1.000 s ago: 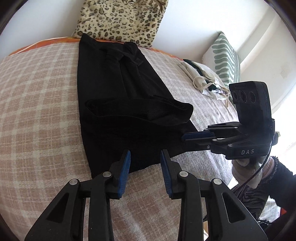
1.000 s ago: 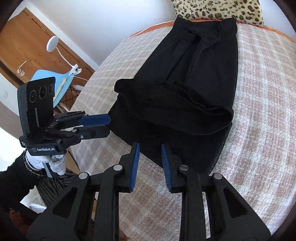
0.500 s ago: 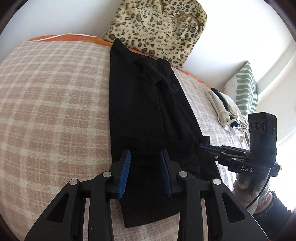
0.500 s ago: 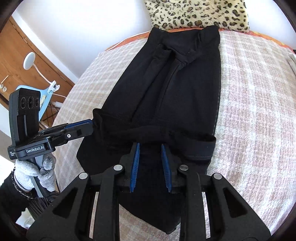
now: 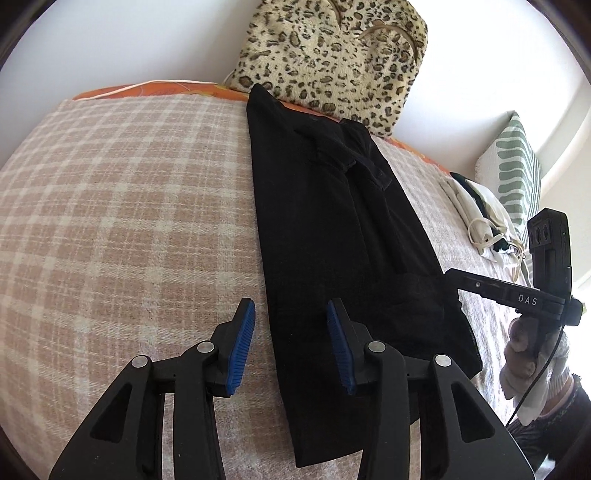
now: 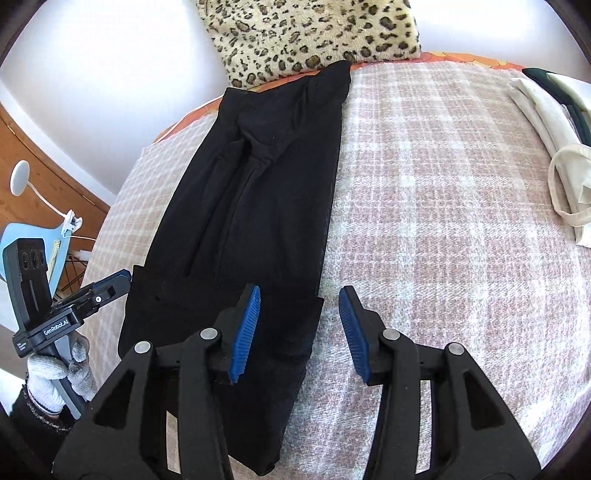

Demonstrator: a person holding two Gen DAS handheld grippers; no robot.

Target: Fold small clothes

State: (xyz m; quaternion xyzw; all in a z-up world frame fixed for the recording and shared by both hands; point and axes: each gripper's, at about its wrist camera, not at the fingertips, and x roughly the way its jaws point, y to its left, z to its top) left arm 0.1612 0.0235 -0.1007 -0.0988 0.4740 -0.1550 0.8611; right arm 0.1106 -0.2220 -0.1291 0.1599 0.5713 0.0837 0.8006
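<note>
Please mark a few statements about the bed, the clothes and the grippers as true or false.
1. The black garment lies on a plaid blanket. True.
2. The left gripper is clamped on the garment. False: its jaws have just been opening, nothing pinched.
3. A leopard pillow sits at the garment's far end. True.
4. The right gripper holds the pale clothes. False: it is open, and they lie far off.

Bright bedroom, white walls.
A plaid blanket (image 5: 122, 221) covers the bed; wooden door (image 6: 44, 173) and lamp (image 6: 18, 182) stand beside it.
</note>
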